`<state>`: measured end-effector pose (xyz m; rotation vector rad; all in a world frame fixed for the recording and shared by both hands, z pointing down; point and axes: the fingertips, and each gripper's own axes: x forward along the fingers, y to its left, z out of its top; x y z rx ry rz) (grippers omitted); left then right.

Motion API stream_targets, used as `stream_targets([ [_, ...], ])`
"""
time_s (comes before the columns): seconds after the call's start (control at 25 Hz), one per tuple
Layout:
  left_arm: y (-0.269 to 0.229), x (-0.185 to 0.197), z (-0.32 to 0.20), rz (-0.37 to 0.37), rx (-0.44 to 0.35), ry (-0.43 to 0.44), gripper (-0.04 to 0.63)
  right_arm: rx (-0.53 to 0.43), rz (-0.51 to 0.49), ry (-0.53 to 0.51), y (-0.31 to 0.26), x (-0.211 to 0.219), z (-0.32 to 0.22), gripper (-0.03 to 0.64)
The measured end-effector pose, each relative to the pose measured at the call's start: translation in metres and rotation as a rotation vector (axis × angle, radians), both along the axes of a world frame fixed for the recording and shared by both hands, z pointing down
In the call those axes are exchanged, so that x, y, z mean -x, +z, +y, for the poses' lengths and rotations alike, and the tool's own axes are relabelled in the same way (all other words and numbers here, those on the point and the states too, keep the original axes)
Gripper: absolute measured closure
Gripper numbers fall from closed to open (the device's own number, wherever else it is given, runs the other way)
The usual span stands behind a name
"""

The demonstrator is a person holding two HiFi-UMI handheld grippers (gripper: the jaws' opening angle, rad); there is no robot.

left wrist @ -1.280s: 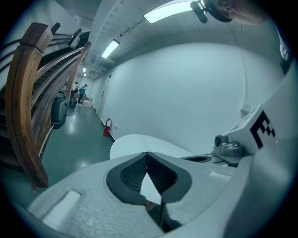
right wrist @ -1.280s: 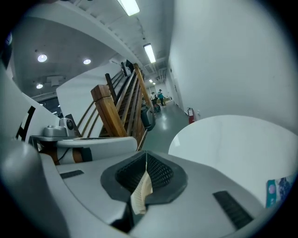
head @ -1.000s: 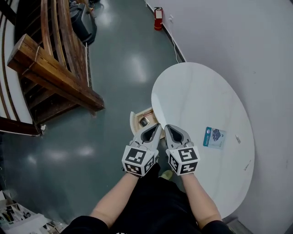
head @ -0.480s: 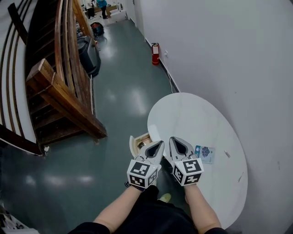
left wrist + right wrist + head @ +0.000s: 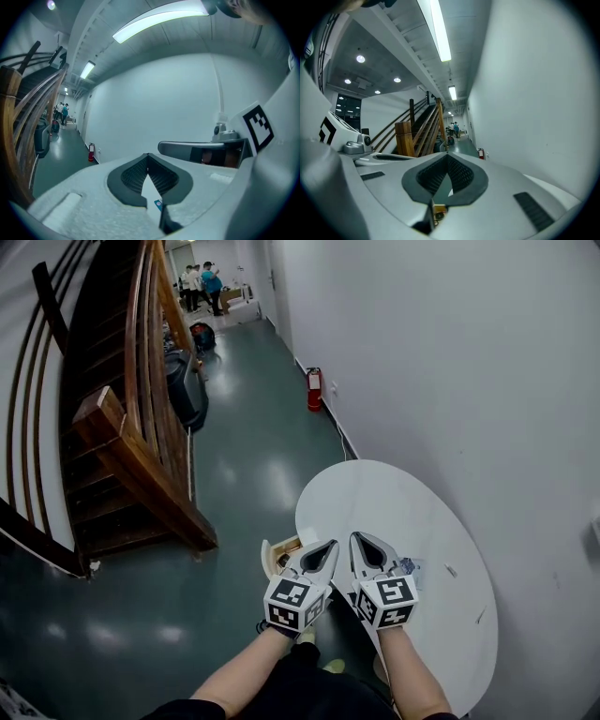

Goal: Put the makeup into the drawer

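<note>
Both grippers are held up side by side in front of me, over the near edge of the white oval table (image 5: 375,498). The left gripper (image 5: 330,546) is shut with nothing in it, and its tips meet in the left gripper view (image 5: 148,155). Beside it, the right gripper (image 5: 360,538) is also shut and empty (image 5: 447,154). A blue makeup packet (image 5: 409,566) lies on the table, partly hidden behind the right gripper. The wooden drawer (image 5: 278,551) stands pulled out at the table's left edge, mostly hidden by the left gripper.
A wooden staircase (image 5: 131,474) rises at the left over the green floor. A black case (image 5: 186,390) and a red fire extinguisher (image 5: 314,390) stand further down the corridor, where people (image 5: 202,279) are far off. A white wall runs along the right.
Both grippers have risen together and stayed shut. The head view has tipped up, so the table and drawer sit lower and the corridor shows.
</note>
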<state>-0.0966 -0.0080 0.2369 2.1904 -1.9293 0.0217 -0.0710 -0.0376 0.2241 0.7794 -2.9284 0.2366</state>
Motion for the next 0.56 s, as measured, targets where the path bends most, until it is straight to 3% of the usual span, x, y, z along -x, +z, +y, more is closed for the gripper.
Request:
stream_targets([
  [0.56, -0.032, -0.019, 0.022, -0.032, -0.041, 0.016, 0.586, -0.047, -0.028, -0.002, -0.031, -0.018, 0.026, 0.601],
])
